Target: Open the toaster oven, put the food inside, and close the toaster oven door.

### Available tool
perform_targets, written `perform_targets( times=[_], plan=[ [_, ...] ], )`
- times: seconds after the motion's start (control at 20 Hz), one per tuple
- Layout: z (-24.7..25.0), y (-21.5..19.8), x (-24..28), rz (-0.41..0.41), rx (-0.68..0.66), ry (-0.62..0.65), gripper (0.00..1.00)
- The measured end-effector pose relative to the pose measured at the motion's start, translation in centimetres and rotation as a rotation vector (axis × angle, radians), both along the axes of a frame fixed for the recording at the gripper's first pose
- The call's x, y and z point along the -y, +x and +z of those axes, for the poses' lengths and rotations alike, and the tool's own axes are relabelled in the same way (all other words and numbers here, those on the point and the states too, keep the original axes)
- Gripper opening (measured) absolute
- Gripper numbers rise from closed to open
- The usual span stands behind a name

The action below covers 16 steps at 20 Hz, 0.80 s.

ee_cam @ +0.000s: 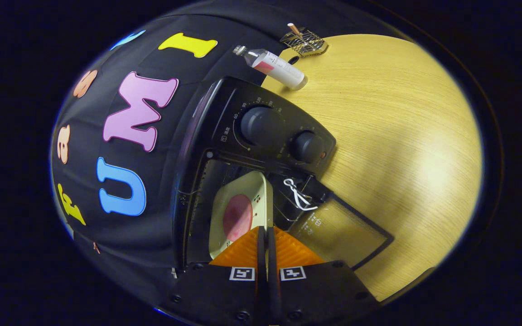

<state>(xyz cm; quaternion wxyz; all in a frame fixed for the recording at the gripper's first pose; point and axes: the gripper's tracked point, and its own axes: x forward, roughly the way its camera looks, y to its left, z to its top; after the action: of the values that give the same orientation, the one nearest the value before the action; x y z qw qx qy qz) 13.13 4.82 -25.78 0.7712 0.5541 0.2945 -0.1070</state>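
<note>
Gripper view, whole scene rolled sideways. Tool [266, 233] fingers are together w/ just a thin slit between them, and the edge of the plate [224, 235] sits right at the tips. Looks pinched on that rim, but the contact pt is hidden behind the fingers so can't confirm both sides press.

Toaster oven [224, 136] is black, on the wooden table [401, 136], w/ its back toward the black cloth wall. Oven door [342, 231] is open, swung down flat toward the table, glass pane w/ dark frame and some small printed marks on it. A white loop/cord [298, 194] hangs by the door hinge area, next to the opening.

Plate is pale cream, squarish w/ rounded corners, sitting mostly inside the oven cavity w/ its near edge at the tool tips. The food [237, 217], a round pink slice, lies roughly centred on the plate. Small red dots printed on the plate near the rim.

Control panel beside the cavity has 2 dark knobs: big knob [262, 126] w/ a scale ring around it, and a smaller knob [307, 147] next to it.

Beyond the oven on the table: a clear bottle [272, 67] w/ white/pink label, standing on the table just beside the oven corner. Further out, a small wire rack [304, 41] w/ a stick-like item on it, near the table edge, well apart from the tool.
</note>
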Motion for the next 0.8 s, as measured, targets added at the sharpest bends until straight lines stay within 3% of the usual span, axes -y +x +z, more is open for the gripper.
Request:
perform_targets(
  times=[0.35, 0.6, 0.8],
  plan=[
    [-1.1, 2.8, -1.8, -0.024, -0.002, -0.053, 0.06],
    [-1.5, 2.6, -2.0, -0.016, 0.018, -0.114, 0.06],
    [-0.9, 2.5, -2.2, 0.019, 0.059, -0.117, 0.20]
  ],
)
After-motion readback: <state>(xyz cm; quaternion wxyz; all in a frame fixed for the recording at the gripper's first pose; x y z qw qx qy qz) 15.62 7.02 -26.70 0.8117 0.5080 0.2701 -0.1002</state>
